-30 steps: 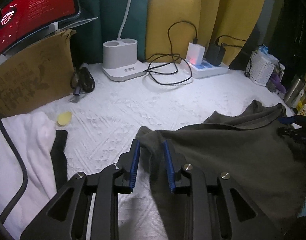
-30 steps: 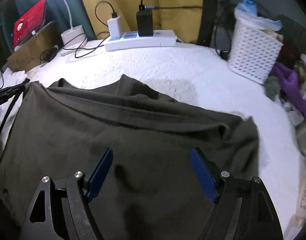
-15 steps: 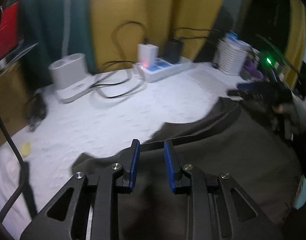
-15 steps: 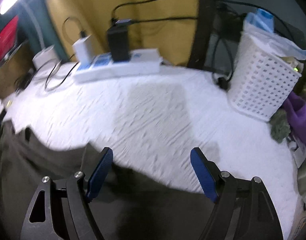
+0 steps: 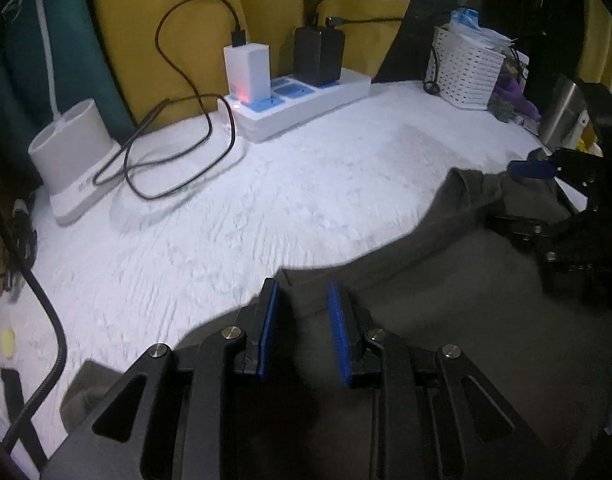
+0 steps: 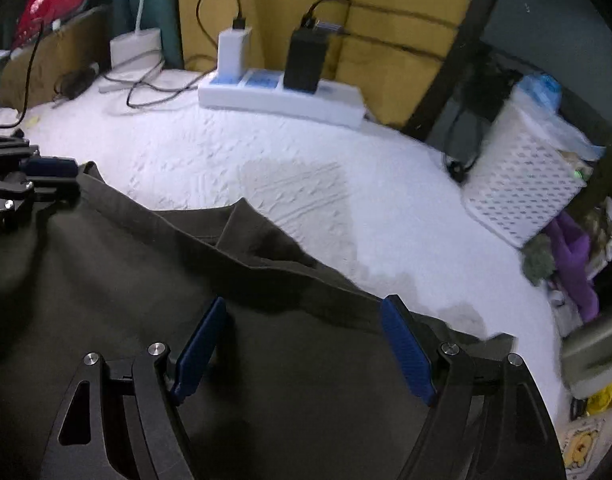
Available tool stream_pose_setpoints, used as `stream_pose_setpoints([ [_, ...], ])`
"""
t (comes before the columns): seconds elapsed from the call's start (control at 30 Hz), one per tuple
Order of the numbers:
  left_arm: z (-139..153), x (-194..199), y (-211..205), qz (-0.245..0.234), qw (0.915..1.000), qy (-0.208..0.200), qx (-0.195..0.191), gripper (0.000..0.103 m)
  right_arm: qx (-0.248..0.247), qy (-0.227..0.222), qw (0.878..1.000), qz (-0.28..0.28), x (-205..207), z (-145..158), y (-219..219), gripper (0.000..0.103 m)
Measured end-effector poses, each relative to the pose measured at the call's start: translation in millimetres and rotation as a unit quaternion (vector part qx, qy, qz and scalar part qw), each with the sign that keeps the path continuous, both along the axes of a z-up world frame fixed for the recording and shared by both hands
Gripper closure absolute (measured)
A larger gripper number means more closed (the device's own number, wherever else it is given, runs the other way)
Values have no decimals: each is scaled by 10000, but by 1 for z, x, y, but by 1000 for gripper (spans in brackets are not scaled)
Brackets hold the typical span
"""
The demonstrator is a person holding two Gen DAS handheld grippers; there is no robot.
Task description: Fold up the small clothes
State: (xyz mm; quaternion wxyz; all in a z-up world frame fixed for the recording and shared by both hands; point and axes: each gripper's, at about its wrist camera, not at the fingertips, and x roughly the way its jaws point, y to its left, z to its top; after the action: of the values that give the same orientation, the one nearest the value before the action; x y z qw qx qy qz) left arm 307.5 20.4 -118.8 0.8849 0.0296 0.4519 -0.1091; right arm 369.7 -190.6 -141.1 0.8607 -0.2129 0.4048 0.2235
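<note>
While the dark olive garment (image 6: 266,360) is being spread over the near part of the white textured cover (image 5: 266,208), the left gripper (image 5: 302,320) is being held low over its far edge with the jaws narrowly parted; whether cloth is being pinched between them cannot be told. The right gripper (image 6: 302,344) is being held over the cloth with jaws spread wide, nothing clamped. A white power strip (image 5: 302,108) and a white basket (image 6: 521,188) are being recorded behind.
</note>
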Motion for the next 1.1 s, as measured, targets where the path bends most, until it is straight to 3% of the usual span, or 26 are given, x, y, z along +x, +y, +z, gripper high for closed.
stream_pose_setpoints([
  [0.17,1,1,4,80,10000,-26,30,77,269,-35,9994,-228,24,4,0,22],
  [0.27,14,-9,15,266,9993,-247,69,73,319,-213,9986,-376,21,19,-17,22],
  [0.37,22,-22,31,521,9980,-363,-29,65,350,-451,9959,-708,14,38,-54,22],
  [0.5,31,-44,46,779,9959,-456,-46,64,314,-606,9897,-1262,2,49,-110,22],
  [0.7,34,-84,52,1007,9939,-447,-58,61,401,-437,9844,-1655,-16,30,-165,23],
  [0.83,29,-110,57,1199,9924,-266,-56,60,547,-221,9851,-1616,-24,17,-177,42],
  [0.9,24,-122,61,1335,9909,-152,-58,59,883,-18,9855,-1450,-25,13,-180,52],
  [1.1,10,-148,75,1704,9852,155,92,51,1102,353,9860,-1198,-4,-5,-174,54],
])
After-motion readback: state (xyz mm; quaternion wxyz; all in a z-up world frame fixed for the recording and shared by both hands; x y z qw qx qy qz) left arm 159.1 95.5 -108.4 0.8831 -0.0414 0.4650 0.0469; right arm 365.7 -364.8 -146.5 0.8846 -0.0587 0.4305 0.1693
